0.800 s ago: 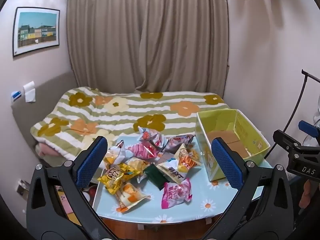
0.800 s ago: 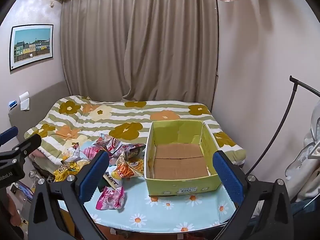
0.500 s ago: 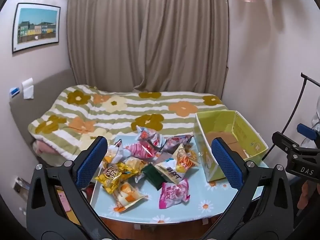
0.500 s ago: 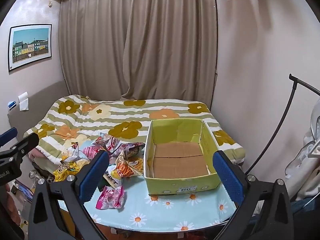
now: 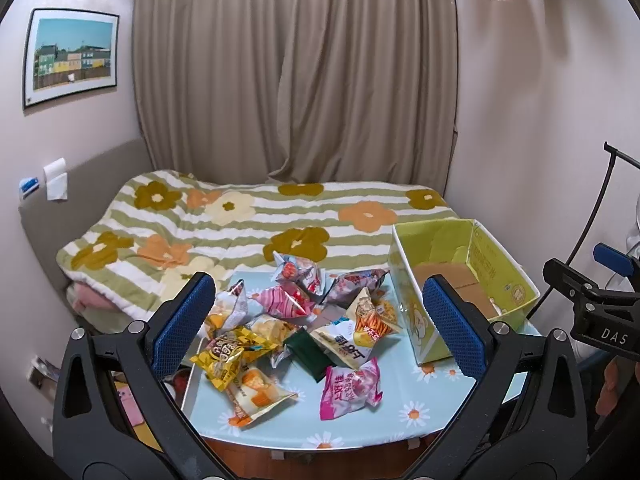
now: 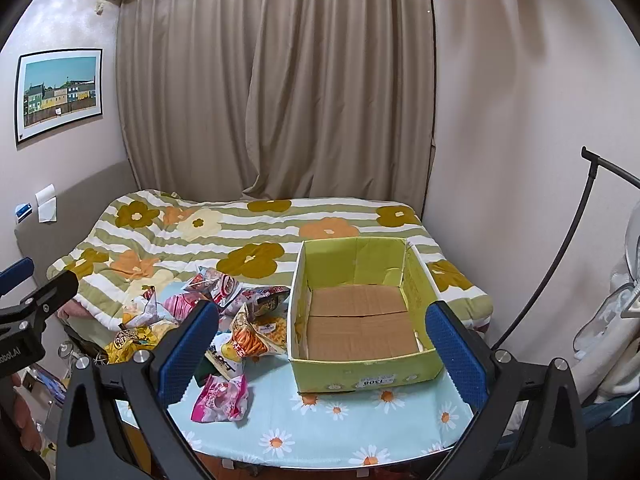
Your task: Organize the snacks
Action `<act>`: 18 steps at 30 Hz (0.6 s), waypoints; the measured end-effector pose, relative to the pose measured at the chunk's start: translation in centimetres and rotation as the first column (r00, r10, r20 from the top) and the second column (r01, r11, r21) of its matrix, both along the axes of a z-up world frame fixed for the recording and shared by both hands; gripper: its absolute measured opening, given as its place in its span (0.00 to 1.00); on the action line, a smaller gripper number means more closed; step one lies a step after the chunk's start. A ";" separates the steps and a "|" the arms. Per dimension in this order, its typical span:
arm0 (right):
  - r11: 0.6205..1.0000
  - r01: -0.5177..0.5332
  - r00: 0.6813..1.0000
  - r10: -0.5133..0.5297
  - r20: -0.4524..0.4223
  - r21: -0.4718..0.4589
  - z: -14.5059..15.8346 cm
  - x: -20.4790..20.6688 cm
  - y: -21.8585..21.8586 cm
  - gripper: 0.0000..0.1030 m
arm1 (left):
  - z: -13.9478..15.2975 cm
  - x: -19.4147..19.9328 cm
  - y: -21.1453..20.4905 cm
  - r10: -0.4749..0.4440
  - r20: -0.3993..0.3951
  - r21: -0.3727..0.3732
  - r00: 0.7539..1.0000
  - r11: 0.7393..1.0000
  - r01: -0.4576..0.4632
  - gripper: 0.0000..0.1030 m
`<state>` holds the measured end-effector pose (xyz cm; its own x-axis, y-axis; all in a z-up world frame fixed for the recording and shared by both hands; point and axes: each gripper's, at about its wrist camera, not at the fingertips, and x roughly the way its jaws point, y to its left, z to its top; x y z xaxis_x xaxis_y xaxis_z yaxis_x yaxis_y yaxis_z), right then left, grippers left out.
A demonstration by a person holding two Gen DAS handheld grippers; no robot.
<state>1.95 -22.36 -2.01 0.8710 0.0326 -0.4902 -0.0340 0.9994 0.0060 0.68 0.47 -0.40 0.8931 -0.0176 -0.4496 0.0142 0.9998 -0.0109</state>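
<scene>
Right, both claws spread wide and empty: your left claw [image 5: 319, 320] hangs over the snack pile [image 5: 296, 328], your right claw [image 6: 322, 348] faces the green box [image 6: 362, 368]. Nothing's in the box yet, and it sits at the right of the bench [image 6: 320, 436], just beside the heap. Start with a loner: the pink packet [image 5: 350, 386] lies clear at the near edge. Come down across its puffy middle, close gently, lift well clear before swinging over the box wall.
</scene>
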 end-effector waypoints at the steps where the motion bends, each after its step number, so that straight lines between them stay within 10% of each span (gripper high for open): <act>1: 1.000 0.001 1.000 -0.001 -0.002 0.000 0.1 0.1 0.0 1.00 | 0.0 0.1 0.0 -0.001 -0.004 -0.002 1.000 1.000 0.001 1.00; 18: 1.000 0.004 1.000 -0.004 -0.009 0.008 0.1 0.3 0.1 1.00 | -0.1 0.5 0.1 -0.002 -0.008 -0.001 1.000 1.000 0.002 1.00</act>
<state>2.25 -22.29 -1.87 0.8665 0.0333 -0.4980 -0.0302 0.9994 0.0142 1.15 0.58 -0.53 0.8895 -0.0195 -0.4564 0.0156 0.9998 -0.0122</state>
